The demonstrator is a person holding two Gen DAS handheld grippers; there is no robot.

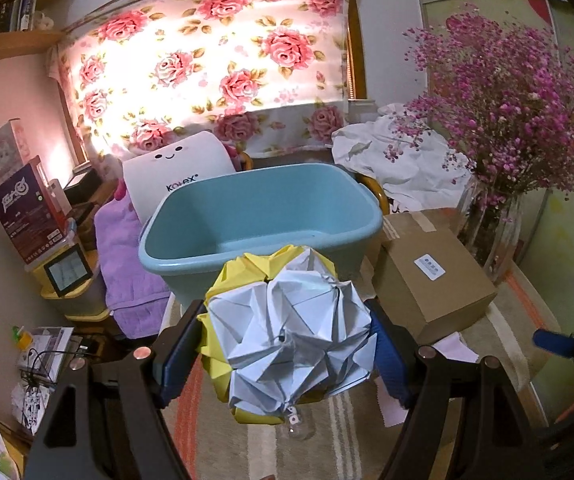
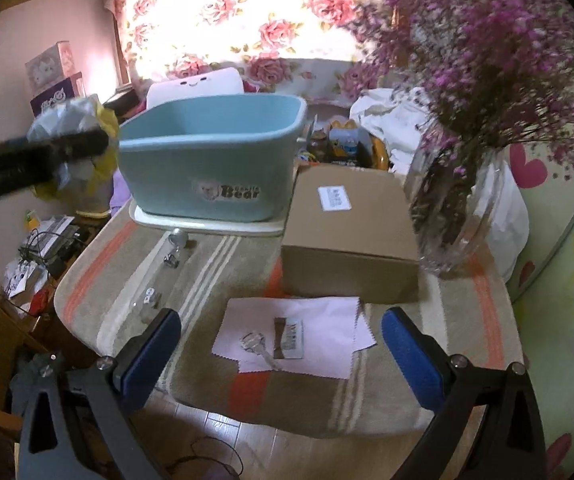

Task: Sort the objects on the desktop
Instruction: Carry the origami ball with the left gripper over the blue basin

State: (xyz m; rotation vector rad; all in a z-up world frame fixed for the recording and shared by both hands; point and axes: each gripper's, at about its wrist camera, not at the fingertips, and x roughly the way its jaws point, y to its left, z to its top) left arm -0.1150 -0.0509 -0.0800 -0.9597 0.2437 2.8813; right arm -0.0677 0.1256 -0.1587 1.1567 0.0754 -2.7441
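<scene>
Left hand-held gripper (image 1: 287,344) clamps paper ball (image 1: 287,336) before blue tub (image 1: 263,216), cardboard box (image 1: 435,280) beside.

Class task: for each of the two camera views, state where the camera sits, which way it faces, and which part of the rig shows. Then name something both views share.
Left wrist: on the left gripper, facing the tub; its fingers clamp a paper ball.
Right wrist: on the right gripper, angled down at the papers; fingers apart, empty.
Shared: tub, box, vase.

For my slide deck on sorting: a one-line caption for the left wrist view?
Left hand-held gripper holds a white-and-yellow folded paper ball in front of the empty teal tub.
</scene>
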